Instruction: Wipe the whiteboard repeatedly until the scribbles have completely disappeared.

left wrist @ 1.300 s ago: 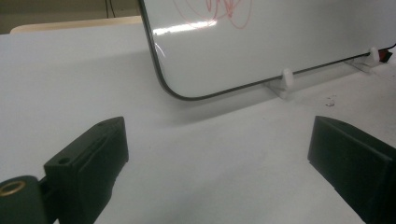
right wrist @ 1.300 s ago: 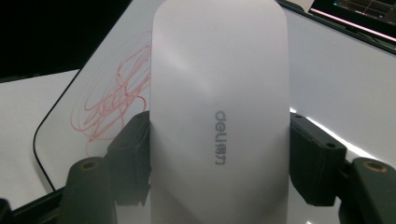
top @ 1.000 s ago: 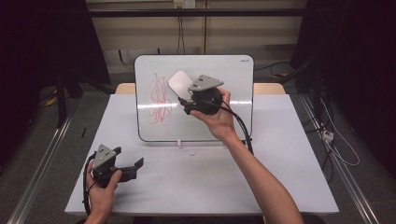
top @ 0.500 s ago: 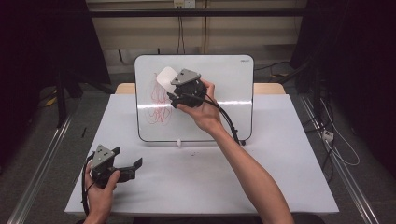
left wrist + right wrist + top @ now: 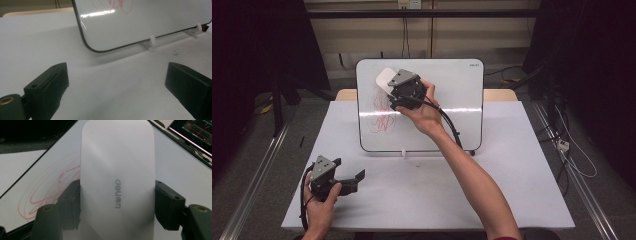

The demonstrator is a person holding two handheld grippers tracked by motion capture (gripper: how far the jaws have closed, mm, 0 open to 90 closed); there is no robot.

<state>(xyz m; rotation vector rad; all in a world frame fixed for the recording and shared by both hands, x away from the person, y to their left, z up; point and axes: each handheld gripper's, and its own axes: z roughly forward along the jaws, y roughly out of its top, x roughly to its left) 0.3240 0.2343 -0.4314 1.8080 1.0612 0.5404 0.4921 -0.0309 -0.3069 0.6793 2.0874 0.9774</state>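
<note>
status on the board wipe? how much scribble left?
Done: eraser gripped in right gripper, up against the whiteboard. In hand: eraser at the top of the red scribble. Left: nearly all of the scribble is on the board. Left gripper sits open on the table.

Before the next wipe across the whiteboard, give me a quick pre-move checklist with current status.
1. Right gripper clamps the white eraser on both sides: ok.
2. Eraser pressed flat on the whiteboard: cannot tell.
3. Red scribble remains to wipe: ok, it lies below and left of the eraser.
4. Whiteboard seated upright in its feet: ok.
5. Left gripper away from the board, jaws open with nothing between them: ok.
</note>
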